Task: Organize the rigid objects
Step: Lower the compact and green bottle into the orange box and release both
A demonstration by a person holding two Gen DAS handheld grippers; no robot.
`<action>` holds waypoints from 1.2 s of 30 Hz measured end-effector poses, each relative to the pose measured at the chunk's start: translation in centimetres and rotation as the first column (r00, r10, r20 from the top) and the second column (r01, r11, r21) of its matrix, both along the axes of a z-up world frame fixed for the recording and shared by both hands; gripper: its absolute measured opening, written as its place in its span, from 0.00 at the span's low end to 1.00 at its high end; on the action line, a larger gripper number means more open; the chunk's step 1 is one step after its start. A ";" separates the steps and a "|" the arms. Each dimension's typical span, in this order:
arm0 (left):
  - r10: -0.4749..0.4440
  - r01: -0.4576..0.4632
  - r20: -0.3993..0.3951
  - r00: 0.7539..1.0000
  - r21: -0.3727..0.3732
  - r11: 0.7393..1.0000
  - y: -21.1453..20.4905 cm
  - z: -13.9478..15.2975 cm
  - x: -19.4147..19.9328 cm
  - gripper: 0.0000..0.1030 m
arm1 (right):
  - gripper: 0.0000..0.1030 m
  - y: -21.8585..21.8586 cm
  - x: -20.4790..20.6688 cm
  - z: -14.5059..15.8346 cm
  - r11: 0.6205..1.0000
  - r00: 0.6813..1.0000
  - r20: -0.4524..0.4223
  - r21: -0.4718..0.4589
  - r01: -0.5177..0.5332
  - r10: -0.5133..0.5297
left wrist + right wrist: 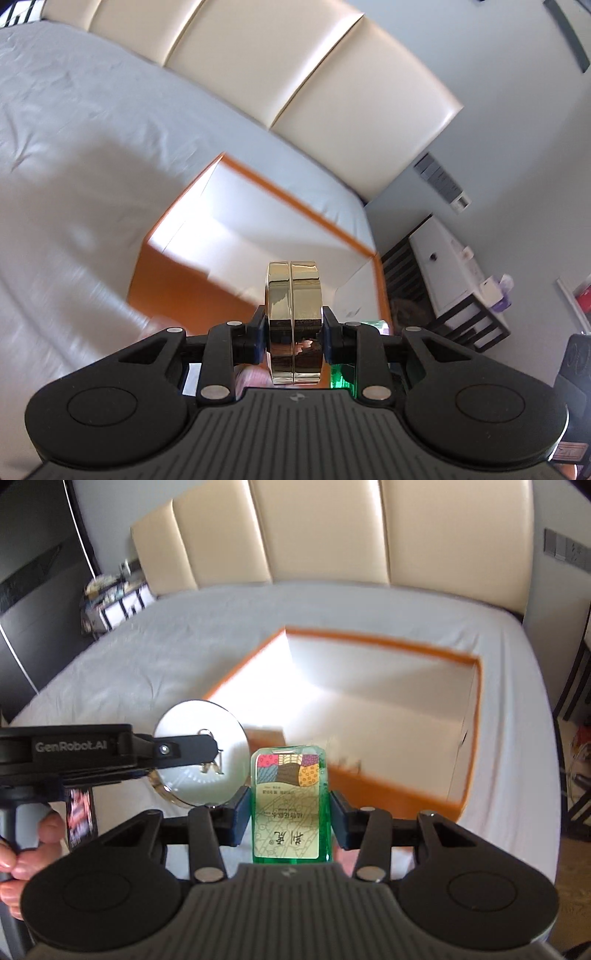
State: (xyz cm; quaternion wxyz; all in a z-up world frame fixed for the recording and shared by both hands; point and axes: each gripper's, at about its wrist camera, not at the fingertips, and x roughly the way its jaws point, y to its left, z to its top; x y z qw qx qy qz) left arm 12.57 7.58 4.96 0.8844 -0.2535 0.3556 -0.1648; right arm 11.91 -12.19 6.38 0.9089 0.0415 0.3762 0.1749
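Both jaws grip: left gripper (294, 334) clamps a shiny gold round case (294, 321), right gripper (290, 808) a green labelled bottle (286, 808). Orange box (474, 716), white inside, sits on the bed (147, 672).

Box (236, 236): orange rim smeared by motion blur in both views; near corner hidden behind the disc (294, 321) in the left view.
Disc: lower edge hidden by the left gripper (293, 332) body; in the right view partly covered by the gripper's finger.
Bottle (286, 808): base hidden behind the right gripper (288, 819) body; small label print unreadable.
Shelf clutter (110, 598) at 10 o'clock: blurred, unidentifiable.
Hand (14, 856): cut off by the left edge.
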 end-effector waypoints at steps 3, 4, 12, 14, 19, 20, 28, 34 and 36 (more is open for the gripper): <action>0.002 -0.002 0.042 0.999 -0.010 1.000 -0.9 1.3 2.0 0.30 | 0.44 -0.8 1.7 2.0 0.999 0.997 0.066 -0.004 0.038 -0.038; -0.001 0.002 0.052 0.999 -0.015 1.000 -1.2 1.6 2.7 0.30 | 0.44 -1.1 2.3 2.4 0.999 0.995 0.079 -0.005 0.053 -0.053; -0.061 0.062 -0.019 0.998 0.058 0.996 -4.3 -0.2 8.8 0.30 | 0.44 -3.5 9.8 0.2 0.981 0.981 0.039 -0.009 0.193 -0.192; -0.077 0.083 -0.068 0.995 0.083 0.993 -4.8 -1.7 10.0 0.30 | 0.44 -3.7 11.6 -1.6 0.977 0.977 -0.018 -0.014 0.212 -0.212; -0.119 0.139 -0.151 0.981 0.133 0.981 -5.4 -4.9 11.2 0.30 | 0.44 -3.7 14.3 -5.9 0.975 0.962 -0.168 0.004 0.220 -0.216; -0.129 0.152 -0.162 0.978 0.135 0.979 -5.4 -5.4 11.3 0.30 | 0.44 -3.7 14.6 -6.6 0.976 0.959 -0.188 0.006 0.219 -0.214; -0.125 0.168 -0.247 0.961 0.162 0.972 -4.9 -7.8 12.2 0.30 | 0.44 -2.6 15.7 -9.8 0.980 0.941 -0.276 -0.013 0.197 -0.193; -0.104 0.161 -0.267 0.958 0.199 0.967 -5.2 -8.1 12.5 0.31 | 0.44 -2.0 16.1 -10.6 0.981 0.931 -0.312 -0.012 0.195 -0.189; -0.098 0.158 -0.274 0.957 0.206 0.966 -5.2 -8.0 12.6 0.31 | 0.44 -2.1 15.9 -10.5 0.981 0.931 -0.312 -0.013 0.193 -0.187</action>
